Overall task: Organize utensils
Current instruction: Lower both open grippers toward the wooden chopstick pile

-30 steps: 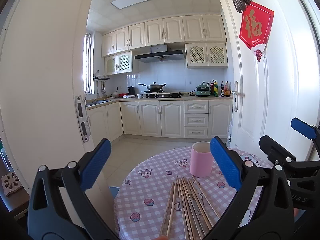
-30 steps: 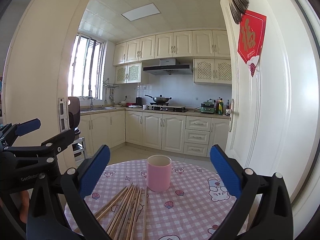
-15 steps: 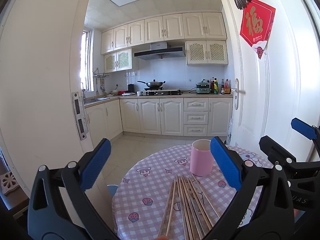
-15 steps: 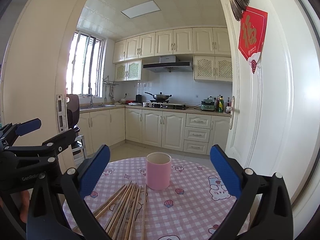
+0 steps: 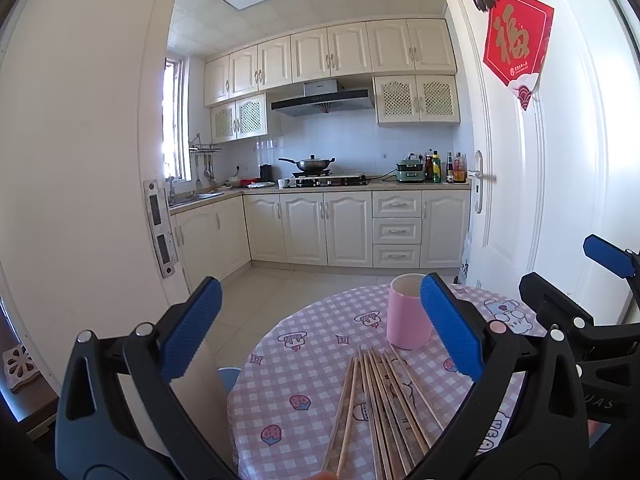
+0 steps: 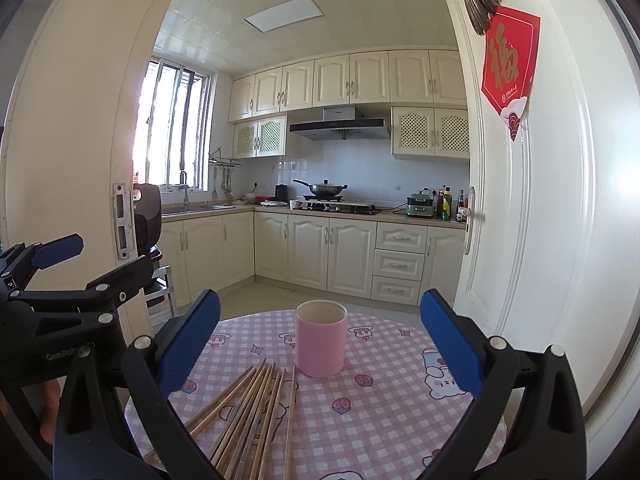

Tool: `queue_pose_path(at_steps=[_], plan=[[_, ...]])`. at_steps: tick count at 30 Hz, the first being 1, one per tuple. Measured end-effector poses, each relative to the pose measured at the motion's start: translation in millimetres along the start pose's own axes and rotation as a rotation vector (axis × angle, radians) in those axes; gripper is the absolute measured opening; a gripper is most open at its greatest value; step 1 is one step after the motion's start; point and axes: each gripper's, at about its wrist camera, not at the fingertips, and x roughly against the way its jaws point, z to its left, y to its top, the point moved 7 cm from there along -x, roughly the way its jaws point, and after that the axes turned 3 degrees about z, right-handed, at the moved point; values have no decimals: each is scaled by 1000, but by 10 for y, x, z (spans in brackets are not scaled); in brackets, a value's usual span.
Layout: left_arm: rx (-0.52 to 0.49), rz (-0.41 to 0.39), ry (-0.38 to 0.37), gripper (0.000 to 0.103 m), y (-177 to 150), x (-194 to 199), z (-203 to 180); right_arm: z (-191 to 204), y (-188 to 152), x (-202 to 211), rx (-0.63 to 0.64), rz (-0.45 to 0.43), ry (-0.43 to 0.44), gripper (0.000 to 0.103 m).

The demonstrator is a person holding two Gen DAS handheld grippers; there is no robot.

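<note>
As view tilted up slightly, both jaws stayed apart; chopsticks, pink cup unmoved.

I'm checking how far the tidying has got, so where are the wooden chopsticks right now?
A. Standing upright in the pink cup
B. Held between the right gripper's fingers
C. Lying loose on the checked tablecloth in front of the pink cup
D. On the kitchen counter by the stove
C: the chopsticks lie spread on the tablecloth in front of the pink cup, and both grippers are open, holding nothing.

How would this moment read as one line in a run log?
left claw: open, empty | right claw: open, empty | chopsticks: loose on table | pink cup: upright
</note>
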Motion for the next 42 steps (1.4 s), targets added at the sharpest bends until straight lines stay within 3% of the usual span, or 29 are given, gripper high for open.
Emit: queue_pose_path(at_steps=[14, 19, 24, 28, 35, 42], plan=[[15, 31, -10, 97, -66, -126, 37, 60, -59, -96, 4, 19, 15, 97], [33, 75, -29, 97, -136, -242, 54, 73, -121, -201, -11, 57, 41, 97], [64, 186, -73, 97, -325, -508, 94, 51, -300, -423, -66, 156, 81, 97], [95, 293, -85, 97, -534, -751, 167, -5, -473, -619, -65, 237, 15, 97], [143, 504, -120, 97, -943, -1180, 310, -7, -861, -1008, -25, 414, 13, 97], [93, 597, -116, 97, -1219, -1433, 279, 13, -1149, -1312, -45, 558, 43, 95]])
